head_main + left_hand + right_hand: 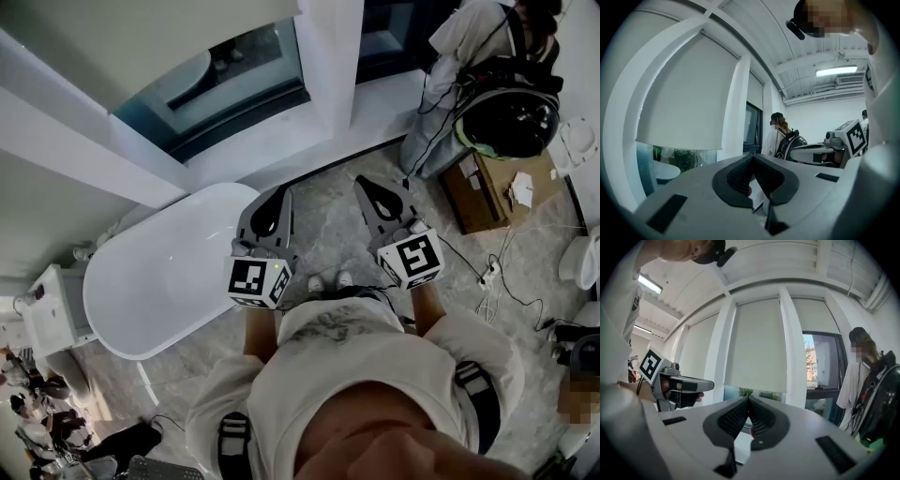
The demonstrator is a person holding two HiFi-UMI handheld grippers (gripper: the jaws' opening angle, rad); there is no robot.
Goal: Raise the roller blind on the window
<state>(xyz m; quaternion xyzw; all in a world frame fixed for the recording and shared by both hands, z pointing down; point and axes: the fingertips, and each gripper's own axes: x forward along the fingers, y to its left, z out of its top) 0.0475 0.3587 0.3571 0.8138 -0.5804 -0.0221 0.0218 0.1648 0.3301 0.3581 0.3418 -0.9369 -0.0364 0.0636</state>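
Observation:
The pale roller blind (pixel 689 93) covers most of the window, and its bottom edge hangs a little above the sill, with a strip of glass (pixel 670 161) showing below. The right gripper view shows the same kind of blind (pixel 757 343) straight ahead, between white window posts. My left gripper (pixel 278 194) and right gripper (pixel 367 184) are held level side by side, well short of the window. The left gripper's (pixel 752 157) jaws meet at the tips with nothing between them. The right gripper's (pixel 748 399) jaws also touch and are empty. No cord or chain is visible.
A white bathtub (pixel 159 272) stands under the window at my left. A person with a dark backpack (pixel 487 89) stands at the right by the open dark window (pixel 820 364). A cardboard box (pixel 487 192) and cables (pixel 502 277) lie on the marble floor at the right.

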